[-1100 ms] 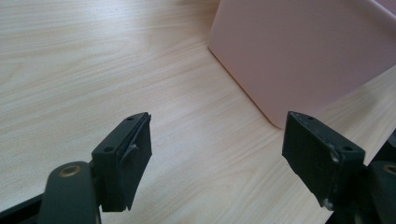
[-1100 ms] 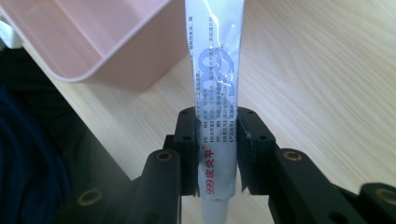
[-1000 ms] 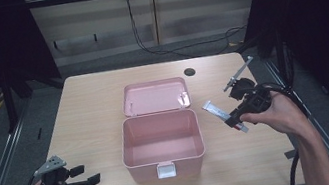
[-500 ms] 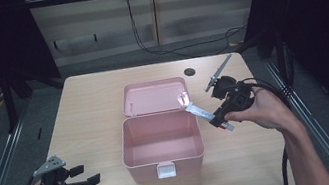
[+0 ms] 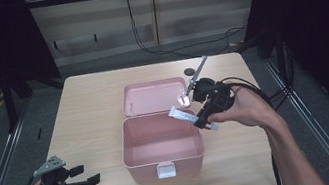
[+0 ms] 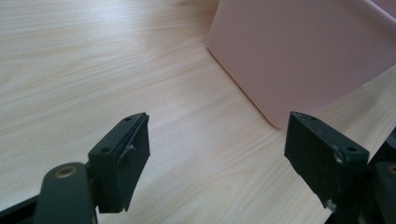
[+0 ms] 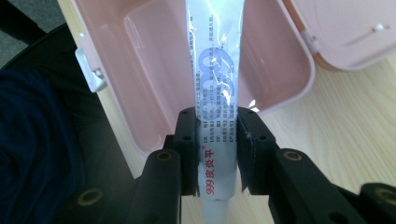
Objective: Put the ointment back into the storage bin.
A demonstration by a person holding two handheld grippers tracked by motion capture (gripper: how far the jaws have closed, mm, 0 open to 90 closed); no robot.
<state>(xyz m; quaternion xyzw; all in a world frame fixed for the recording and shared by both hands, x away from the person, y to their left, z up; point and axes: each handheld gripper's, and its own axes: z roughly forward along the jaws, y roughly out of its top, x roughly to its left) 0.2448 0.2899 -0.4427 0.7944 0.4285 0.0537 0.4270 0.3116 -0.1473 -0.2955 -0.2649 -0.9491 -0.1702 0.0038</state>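
Scene: wooden tabletop [image 5: 89, 110], pink box [image 5: 161, 146] in the middle, lid [image 5: 153, 96] swung back flat behind it, white latch [image 5: 166, 169] on the front wall.
Box inside: bare pink floor, seen from the high view and the right gripper view.
Tube: white tube [image 7: 217, 70] with red and blue print, held above the box's right rear corner, flat crimped end out over the box opening, cap end toward the hand.
Right gripper: right gripper [image 5: 201, 121] clenched on the tube near its cap end, both pads pressed on the tube sides; raised off the tabletop, by the box's right rim.
Right hand: right hand [image 5: 246, 106] wraps the gripper body, cable trails off to the right.
Left gripper: left gripper [image 5: 91, 181] released, jaws wide apart, nothing between them; low at the tabletop's near left corner, well apart from the box.
Left gripper view: box wall [image 6: 299, 51] ahead, bare wood between the jaws.
Other: small dark disc [image 5: 190, 72] on the tabletop behind the lid, right side.
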